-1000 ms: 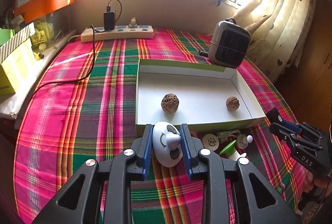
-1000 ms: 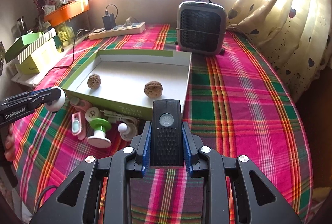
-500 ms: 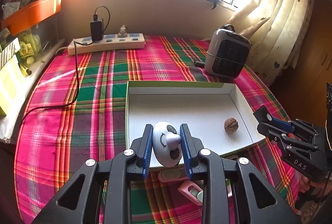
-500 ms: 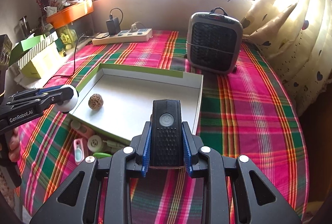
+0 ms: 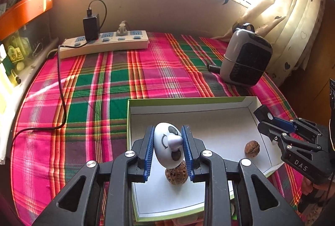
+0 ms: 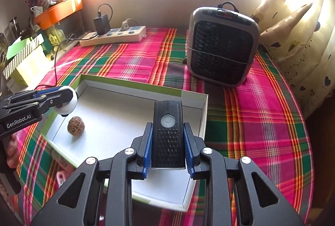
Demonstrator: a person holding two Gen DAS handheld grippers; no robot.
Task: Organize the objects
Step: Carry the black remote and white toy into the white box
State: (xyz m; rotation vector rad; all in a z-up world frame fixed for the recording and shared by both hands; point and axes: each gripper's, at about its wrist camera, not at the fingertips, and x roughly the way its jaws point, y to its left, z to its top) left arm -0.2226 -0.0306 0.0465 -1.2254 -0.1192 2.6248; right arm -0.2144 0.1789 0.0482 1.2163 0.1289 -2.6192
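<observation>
My left gripper (image 5: 168,142) is shut on a white egg-shaped toy (image 5: 167,147) with a face and holds it over the white box (image 5: 209,103), above a rough brown walnut (image 5: 176,176). A second walnut (image 5: 252,148) lies at the box's right side. My right gripper (image 6: 167,148) is shut on a black device with a power button (image 6: 168,135) and holds it over the box (image 6: 146,98) near its right wall. The left gripper with the toy (image 6: 67,103) shows in the right wrist view above the walnut (image 6: 76,126).
A grey heater (image 6: 222,45) stands behind the box on the plaid cloth (image 5: 94,89). A power strip (image 5: 104,43) with a charger and cable lies at the back. Small pink toys (image 6: 59,176) lie in front of the box. Boxes and an orange tray (image 6: 58,10) line the left.
Both grippers have moved forward from in front of the box to above its inside, each still holding its object. The small toys before the box have dropped almost out of view.
</observation>
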